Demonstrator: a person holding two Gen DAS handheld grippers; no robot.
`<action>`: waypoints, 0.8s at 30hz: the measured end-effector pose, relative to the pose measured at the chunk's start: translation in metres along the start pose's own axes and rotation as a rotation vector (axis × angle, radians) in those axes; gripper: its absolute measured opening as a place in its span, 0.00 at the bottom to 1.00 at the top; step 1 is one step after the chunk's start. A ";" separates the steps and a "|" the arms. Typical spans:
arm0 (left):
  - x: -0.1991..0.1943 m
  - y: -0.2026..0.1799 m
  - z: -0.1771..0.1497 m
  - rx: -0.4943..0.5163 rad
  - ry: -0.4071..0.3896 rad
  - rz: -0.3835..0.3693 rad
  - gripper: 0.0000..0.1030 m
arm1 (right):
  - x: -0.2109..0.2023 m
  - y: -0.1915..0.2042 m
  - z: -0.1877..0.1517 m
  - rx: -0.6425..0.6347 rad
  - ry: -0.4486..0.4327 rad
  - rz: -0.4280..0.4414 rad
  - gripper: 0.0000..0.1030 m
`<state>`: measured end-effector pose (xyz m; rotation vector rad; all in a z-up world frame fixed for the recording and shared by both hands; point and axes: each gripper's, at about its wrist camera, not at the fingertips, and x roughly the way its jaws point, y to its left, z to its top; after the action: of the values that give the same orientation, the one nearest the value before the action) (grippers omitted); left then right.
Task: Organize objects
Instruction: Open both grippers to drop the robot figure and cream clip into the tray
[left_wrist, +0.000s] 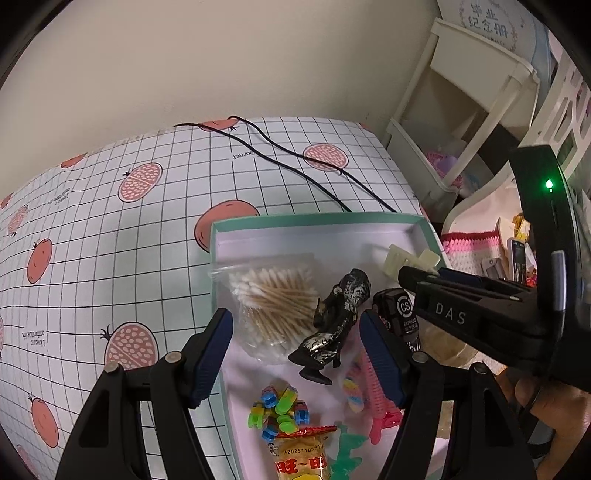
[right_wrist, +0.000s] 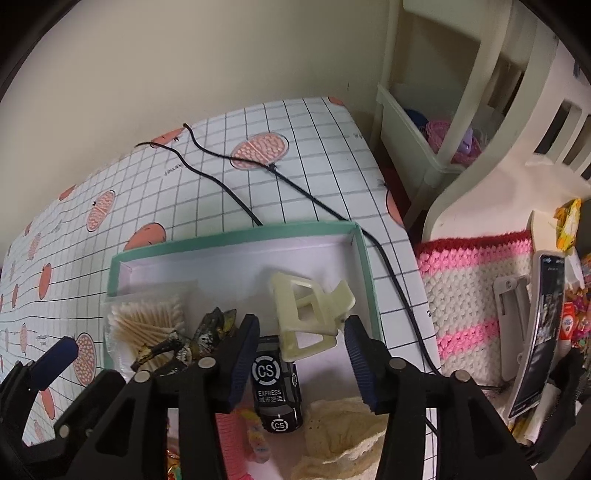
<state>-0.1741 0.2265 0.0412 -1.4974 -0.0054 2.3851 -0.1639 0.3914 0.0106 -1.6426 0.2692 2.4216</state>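
A shallow teal-rimmed box (left_wrist: 317, 219) lies on the grid-patterned tablecloth. It holds a bag of cotton swabs (left_wrist: 273, 299), a black figurine (left_wrist: 336, 317), a black toy car (left_wrist: 399, 314), a cream hair claw (left_wrist: 402, 258), coloured blocks (left_wrist: 280, 410), a pink comb (left_wrist: 376, 398) and a snack packet (left_wrist: 301, 454). My left gripper (left_wrist: 295, 354) hangs open over the box, with the figurine between its fingers and untouched. In the right wrist view my right gripper (right_wrist: 301, 362) stands open around the hair claw (right_wrist: 310, 314), above the toy car (right_wrist: 277, 387); the left pad is clear of the claw.
A black cable (left_wrist: 295, 158) runs across the cloth to the box's far edge. A white shelf unit (left_wrist: 461, 110) stands at the right against the wall. A pink and white crocheted mat (right_wrist: 476, 295) and a phone (right_wrist: 543, 332) lie right of the box. A cream knitted piece (right_wrist: 343, 432) sits in the box's near corner.
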 end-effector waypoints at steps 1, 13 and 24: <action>-0.002 0.001 0.001 -0.006 -0.004 -0.001 0.70 | -0.004 0.002 0.001 -0.005 -0.011 0.002 0.53; -0.026 0.034 0.013 -0.136 -0.077 0.044 0.70 | -0.040 0.020 0.006 -0.045 -0.093 0.054 0.55; -0.040 0.084 0.014 -0.325 -0.117 0.123 0.70 | -0.049 0.038 0.006 -0.080 -0.101 0.099 0.58</action>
<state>-0.1935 0.1382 0.0681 -1.5288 -0.3544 2.6678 -0.1614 0.3528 0.0597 -1.5677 0.2471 2.6116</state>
